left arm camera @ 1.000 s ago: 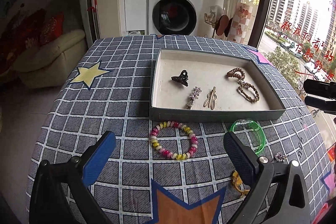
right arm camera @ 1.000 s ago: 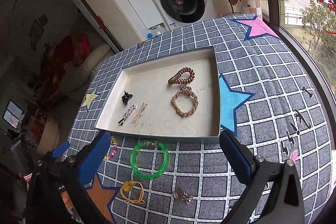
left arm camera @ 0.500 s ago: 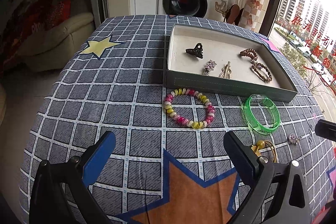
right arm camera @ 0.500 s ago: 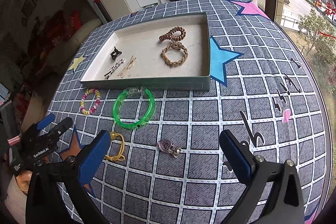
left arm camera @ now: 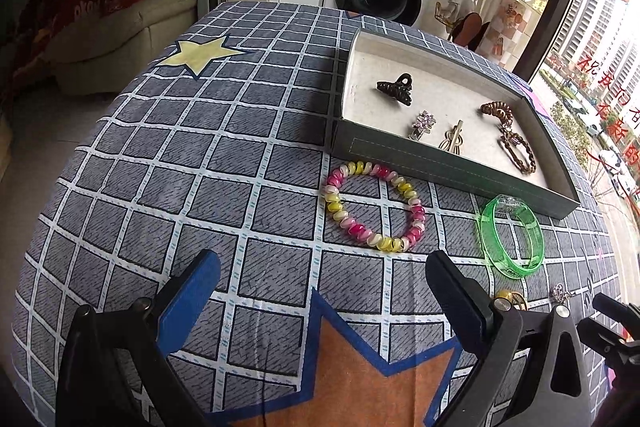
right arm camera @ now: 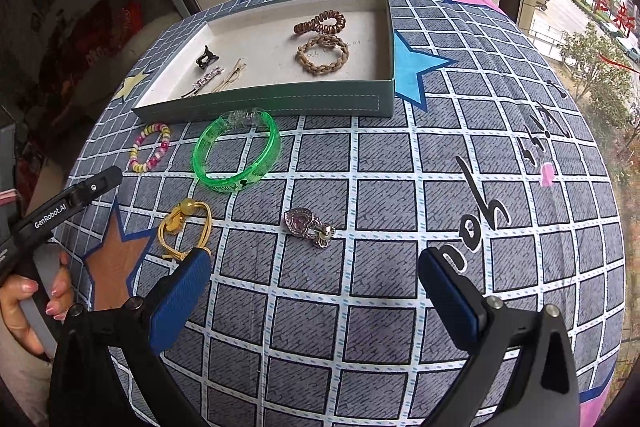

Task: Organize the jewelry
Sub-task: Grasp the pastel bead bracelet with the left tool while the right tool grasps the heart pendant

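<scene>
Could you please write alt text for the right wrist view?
The open right gripper hovers over a checked tablecloth, nearest a silver heart-shaped charm. Beyond lie a yellow cord tie, a green plastic bangle, and a shallow grey tray holding hair accessories.

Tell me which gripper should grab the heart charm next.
Right. The heart charm lies just ahead of the open right gripper, between its fingers' line. The left gripper faces the beaded bracelet instead.

Glossy plastic bangle (right arm camera: 236,151), matt cloth tablecloth (right arm camera: 400,179).
</scene>
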`<action>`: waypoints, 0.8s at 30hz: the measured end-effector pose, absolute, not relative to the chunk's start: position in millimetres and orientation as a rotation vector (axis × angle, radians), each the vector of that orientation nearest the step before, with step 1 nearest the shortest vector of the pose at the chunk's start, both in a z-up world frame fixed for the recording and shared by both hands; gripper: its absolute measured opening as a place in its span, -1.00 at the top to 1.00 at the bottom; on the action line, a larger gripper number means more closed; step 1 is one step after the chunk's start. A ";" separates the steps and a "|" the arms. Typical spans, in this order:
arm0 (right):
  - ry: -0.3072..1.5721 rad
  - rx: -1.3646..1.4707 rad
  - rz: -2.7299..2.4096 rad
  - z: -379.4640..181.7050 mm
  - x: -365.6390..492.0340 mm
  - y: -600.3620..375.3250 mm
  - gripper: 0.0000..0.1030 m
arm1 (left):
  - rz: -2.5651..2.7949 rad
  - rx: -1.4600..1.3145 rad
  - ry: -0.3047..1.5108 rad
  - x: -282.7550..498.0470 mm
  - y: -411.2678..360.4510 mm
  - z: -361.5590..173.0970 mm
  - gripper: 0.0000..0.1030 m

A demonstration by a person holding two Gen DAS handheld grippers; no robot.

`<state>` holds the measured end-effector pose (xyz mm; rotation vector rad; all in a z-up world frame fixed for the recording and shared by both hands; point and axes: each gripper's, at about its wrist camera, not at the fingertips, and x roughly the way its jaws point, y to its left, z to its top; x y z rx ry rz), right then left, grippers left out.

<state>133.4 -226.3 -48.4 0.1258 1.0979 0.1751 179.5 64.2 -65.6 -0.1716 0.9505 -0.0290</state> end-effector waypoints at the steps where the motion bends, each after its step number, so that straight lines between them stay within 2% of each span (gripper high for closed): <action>1: 1.098 0.122 0.174 -48.8 133.7 -226.0 -1.00 | -0.026 -0.171 0.952 182.4 63.9 -66.0 -1.00; 10: 1.096 0.073 0.157 -53.6 140.9 -226.3 -1.00 | -0.021 -0.156 0.962 206.5 63.4 -69.6 -1.00; 12: 1.097 0.050 0.156 -55.9 143.1 -224.3 -1.00 | -0.032 -0.145 0.976 212.3 61.1 -71.2 -0.92; 16: 1.092 0.012 0.163 -59.0 148.2 -218.8 -0.99 | -0.050 -0.122 0.984 221.5 55.2 -74.7 -0.91; 18: 1.091 -0.008 0.165 -61.3 151.2 -215.4 -0.98 | -0.057 -0.103 0.991 225.2 51.3 -76.6 -0.79; 24: 1.088 -0.047 0.162 -67.5 156.2 -209.7 -0.80 | -0.068 -0.025 0.984 230.2 39.2 -79.0 -0.79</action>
